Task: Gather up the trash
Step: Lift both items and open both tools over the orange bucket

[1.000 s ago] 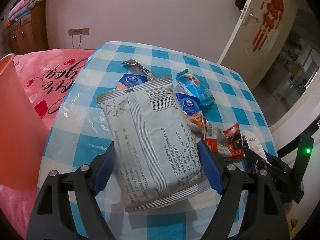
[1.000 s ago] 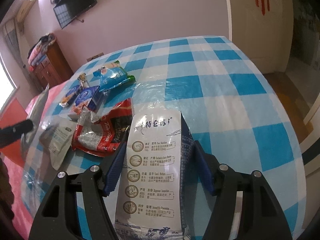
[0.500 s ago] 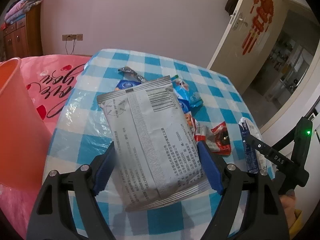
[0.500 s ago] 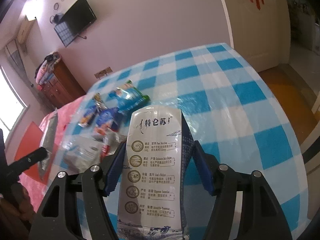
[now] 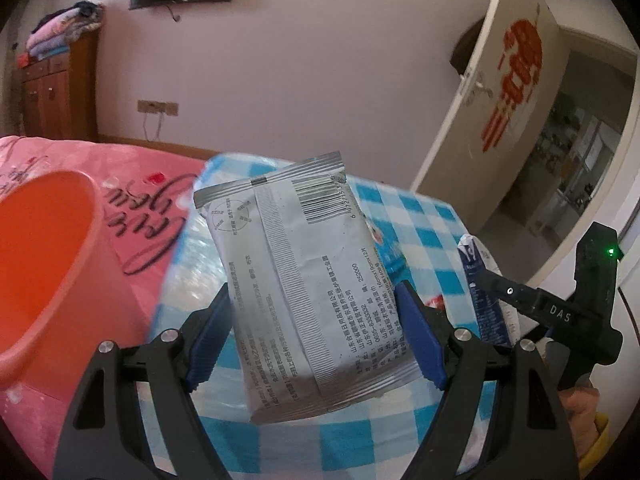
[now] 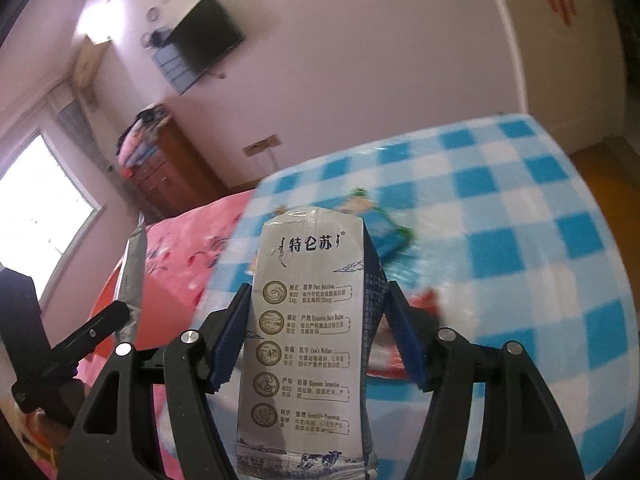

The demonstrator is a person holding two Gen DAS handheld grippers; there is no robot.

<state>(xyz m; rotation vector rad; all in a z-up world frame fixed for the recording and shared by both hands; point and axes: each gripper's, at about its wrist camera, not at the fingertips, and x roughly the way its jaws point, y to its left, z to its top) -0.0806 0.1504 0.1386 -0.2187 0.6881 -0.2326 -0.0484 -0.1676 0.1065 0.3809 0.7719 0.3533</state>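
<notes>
left gripper (image 5: 314, 334) clamps a pouch (image 5: 296, 280) and right gripper (image 6: 316, 340) a carton (image 6: 310, 332), both lifted clear for dropping into the bin (image 5: 48, 264) left of the table (image 5: 424, 220).

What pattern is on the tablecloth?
Blue and white checks on the tablecloth, clearest in the right wrist view.

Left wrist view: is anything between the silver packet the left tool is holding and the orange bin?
Nothing visible. The silver packet is held in the left tool, above the checked table. The orange bin stands to its left with its mouth open, and the gap between them looks clear.
</notes>
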